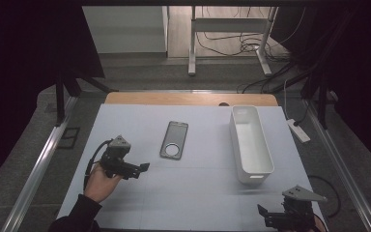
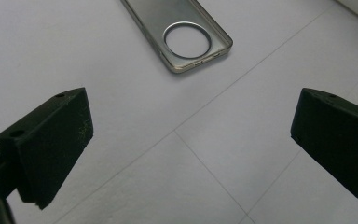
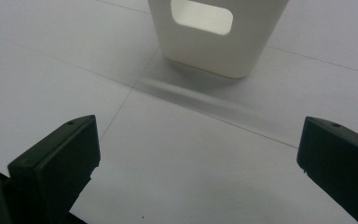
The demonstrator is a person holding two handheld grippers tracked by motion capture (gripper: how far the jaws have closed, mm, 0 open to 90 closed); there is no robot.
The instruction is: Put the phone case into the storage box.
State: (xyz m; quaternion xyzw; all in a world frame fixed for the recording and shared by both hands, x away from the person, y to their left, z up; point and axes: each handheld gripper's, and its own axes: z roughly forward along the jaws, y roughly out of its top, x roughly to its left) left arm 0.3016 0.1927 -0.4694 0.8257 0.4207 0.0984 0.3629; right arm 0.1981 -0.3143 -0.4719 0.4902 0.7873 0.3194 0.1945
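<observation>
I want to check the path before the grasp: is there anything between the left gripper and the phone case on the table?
Nothing visible stands in the way. The left gripper is open, and only bare table lies between its fingers and the phone case. The white bin stands off to the side.

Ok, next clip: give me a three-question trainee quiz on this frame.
1. True or false: the left gripper is shut on the phone case.
2. What does the right gripper face? A) white bin B) a mug C) a book
3. Fill in: the phone case lies ___ on the table.

Key: 1 false, its jaws stand wide apart, short of the case; 2 A; 3 flat.
</observation>
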